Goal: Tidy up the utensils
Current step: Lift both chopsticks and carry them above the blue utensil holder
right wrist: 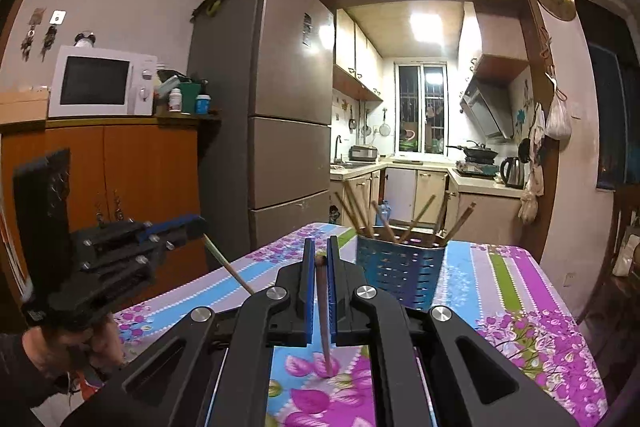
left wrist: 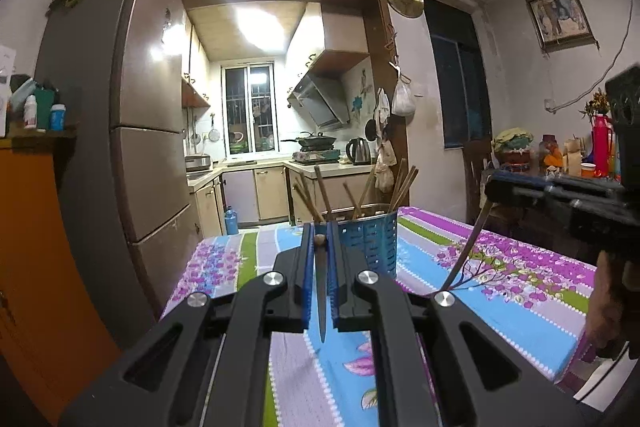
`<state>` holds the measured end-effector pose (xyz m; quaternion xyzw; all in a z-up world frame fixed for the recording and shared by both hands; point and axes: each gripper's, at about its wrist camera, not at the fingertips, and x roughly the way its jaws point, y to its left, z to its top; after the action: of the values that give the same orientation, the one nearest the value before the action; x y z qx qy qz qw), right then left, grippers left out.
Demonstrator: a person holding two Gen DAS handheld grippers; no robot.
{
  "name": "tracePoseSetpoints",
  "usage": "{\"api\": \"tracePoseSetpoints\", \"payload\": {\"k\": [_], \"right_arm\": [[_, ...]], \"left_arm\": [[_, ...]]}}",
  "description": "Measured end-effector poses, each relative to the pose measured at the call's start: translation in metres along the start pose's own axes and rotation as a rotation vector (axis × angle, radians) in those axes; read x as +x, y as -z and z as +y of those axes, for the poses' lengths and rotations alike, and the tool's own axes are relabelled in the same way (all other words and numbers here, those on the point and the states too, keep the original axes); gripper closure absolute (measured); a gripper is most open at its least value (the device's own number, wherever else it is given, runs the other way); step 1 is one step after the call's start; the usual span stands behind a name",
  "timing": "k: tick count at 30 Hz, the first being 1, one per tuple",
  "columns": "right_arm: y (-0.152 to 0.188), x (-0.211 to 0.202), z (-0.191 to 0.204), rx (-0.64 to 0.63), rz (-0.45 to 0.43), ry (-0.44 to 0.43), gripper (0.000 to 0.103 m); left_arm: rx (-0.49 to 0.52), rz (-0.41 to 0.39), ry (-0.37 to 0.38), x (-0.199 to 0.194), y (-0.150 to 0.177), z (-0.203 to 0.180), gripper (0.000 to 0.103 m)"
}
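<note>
Both grippers were mid-carry, the left gripper and the right gripper each clamped on a single chopstick, short of the blue perforated holder of chopsticks on the floral tablecloth, where each likely needed tipping upright and releasing.

My left claw is closed down on a thin stick, blue pads nearly parallel, pointing level and forward. My right claw is clamped the same way on another stick. Each shows in the other's view, held up at the side by a bare hand.
</note>
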<state>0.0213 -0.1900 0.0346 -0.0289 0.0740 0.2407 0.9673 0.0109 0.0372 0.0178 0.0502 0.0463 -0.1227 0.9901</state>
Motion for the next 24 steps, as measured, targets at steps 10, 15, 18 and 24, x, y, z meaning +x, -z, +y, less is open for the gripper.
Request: {"api": "tracePoseSetpoints", "payload": {"k": [10,15,18,24], "right_arm": [[-0.017,0.009,-0.032,-0.011,0.024,0.01,0.096],[-0.031,0.008,-0.045,0.003,0.012,0.006,0.096],[-0.042,0.009,-0.052,0.007,0.006,0.008,0.096],[-0.067,0.014,-0.064,0.014,0.024,0.011,0.096]], "left_arm": [[0.027,0.098,0.058,0.023,-0.041,-0.014,0.098],[0.002,0.175,0.086,0.038,-0.053,-0.015,0.098],[-0.007,0.216,0.097,0.047,-0.059,-0.017,0.098],[0.004,0.239,0.103,0.062,-0.078,-0.022,0.098]]}}
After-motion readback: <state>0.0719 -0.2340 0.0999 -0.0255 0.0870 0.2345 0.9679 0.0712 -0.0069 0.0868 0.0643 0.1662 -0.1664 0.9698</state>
